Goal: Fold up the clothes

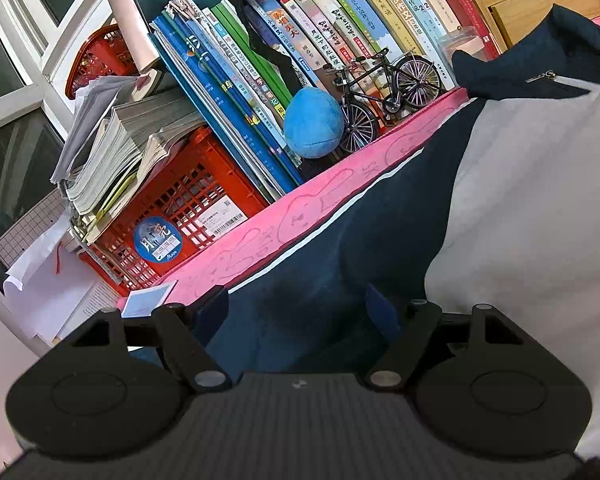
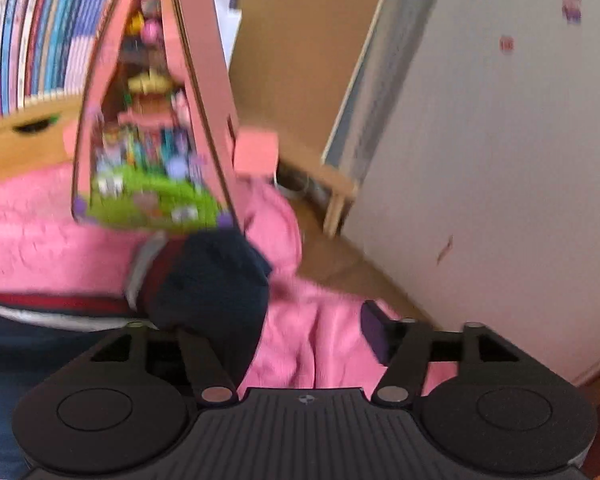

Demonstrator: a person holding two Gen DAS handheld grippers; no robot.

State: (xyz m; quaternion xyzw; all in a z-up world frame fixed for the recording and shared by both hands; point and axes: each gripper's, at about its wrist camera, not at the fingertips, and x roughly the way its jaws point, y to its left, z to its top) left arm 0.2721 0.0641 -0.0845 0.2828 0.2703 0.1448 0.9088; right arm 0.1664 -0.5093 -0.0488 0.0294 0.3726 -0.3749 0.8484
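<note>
1. Left gripper (image 1: pixel 296 308): lower centre of frame, jaws apart over the navy-and-white garment (image 1: pixel 340 248), pads not pressing it.
2. Right gripper (image 2: pixel 300 332): jaws apart; the garment's navy cuff (image 2: pixel 208 280) lies centre-left on the pink cloth (image 2: pixel 312 332), unheld.

crowded bookshelf (image 1: pixel 340 20), window (image 1: pixel 4 80), white wall (image 2: pixel 500 140)

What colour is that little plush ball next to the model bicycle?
Bright blue. The plush ball shows best in the left wrist view, beside the model bicycle.

One garment (image 1: pixel 340 248), two red crates (image 1: pixel 188 216), one toy bicycle (image 1: pixel 384 96).
</note>
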